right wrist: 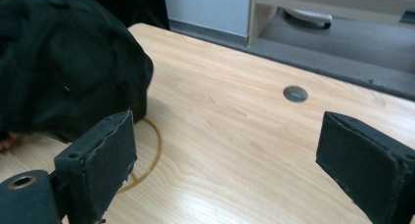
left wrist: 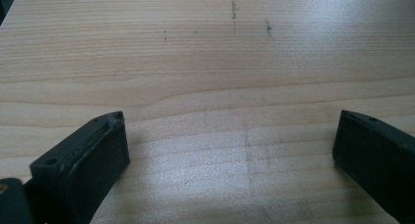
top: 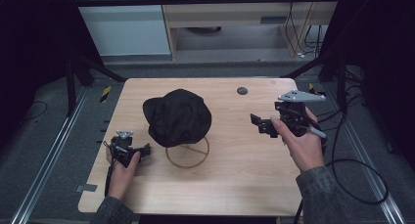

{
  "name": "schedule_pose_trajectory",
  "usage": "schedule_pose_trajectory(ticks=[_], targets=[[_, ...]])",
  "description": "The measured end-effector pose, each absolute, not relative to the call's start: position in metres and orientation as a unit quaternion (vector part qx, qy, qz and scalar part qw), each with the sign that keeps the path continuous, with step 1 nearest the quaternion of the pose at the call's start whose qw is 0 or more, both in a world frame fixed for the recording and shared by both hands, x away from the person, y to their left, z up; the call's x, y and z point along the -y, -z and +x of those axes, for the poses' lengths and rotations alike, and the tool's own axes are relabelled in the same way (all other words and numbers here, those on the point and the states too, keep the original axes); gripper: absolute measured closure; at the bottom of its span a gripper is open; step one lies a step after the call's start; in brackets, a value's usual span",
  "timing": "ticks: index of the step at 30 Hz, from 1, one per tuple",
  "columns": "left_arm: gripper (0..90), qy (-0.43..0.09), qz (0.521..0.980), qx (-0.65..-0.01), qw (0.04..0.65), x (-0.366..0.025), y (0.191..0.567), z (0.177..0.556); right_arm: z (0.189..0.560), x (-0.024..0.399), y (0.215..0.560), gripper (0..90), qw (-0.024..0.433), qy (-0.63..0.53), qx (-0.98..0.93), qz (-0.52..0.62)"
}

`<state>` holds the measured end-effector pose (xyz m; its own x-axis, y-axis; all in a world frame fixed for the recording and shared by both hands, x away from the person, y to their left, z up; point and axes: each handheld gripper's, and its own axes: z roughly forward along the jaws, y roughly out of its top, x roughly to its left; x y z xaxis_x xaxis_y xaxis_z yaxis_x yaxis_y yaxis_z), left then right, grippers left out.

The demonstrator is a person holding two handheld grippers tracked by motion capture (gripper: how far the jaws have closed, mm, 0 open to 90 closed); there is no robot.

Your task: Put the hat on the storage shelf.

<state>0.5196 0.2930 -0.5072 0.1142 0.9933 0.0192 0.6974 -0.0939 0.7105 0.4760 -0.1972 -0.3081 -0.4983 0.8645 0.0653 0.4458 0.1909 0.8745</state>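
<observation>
On the pale wooden table (top: pixel 235 175) the floppy black fabric hat (top: pixel 177 116) sits mid-table over a thin wooden ring stand (top: pixel 188 158), so we should close in level, left gripper (top: pixel 142 150) low beside it, right gripper (top: pixel 258 123) raised, both with jaws apart and empty.

The high view looks forward and down from above the person's side, taking in the whole pale wooden table (top: pixel 230 180). The left gripper view sits very close to the tabletop (left wrist: pixel 205 62), facing steeply down at bare grain. The right gripper view rides higher, looking across the table toward the crumpled black cloth hat (right wrist: pixel 58 62) (also central from above (top: pixel 178 117)) and the floor beyond.
</observation>
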Motion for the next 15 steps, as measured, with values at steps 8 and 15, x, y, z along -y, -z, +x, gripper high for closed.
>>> schedule_pose_trajectory(ticks=[8, 15], targets=[[0.0, -0.263, 0.691, -0.611, 0.281, -0.293, 0.507, 0.52, 0.476, 0.207, 0.328, 10.5, 0.236, -0.44, -0.737, 0.456], [0.0, -0.263, 0.691, -0.611, 0.281, -0.293, 0.507, 0.52, 0.475, 0.212, 0.337, 10.8, 0.234, -0.437, -0.736, 0.461]])
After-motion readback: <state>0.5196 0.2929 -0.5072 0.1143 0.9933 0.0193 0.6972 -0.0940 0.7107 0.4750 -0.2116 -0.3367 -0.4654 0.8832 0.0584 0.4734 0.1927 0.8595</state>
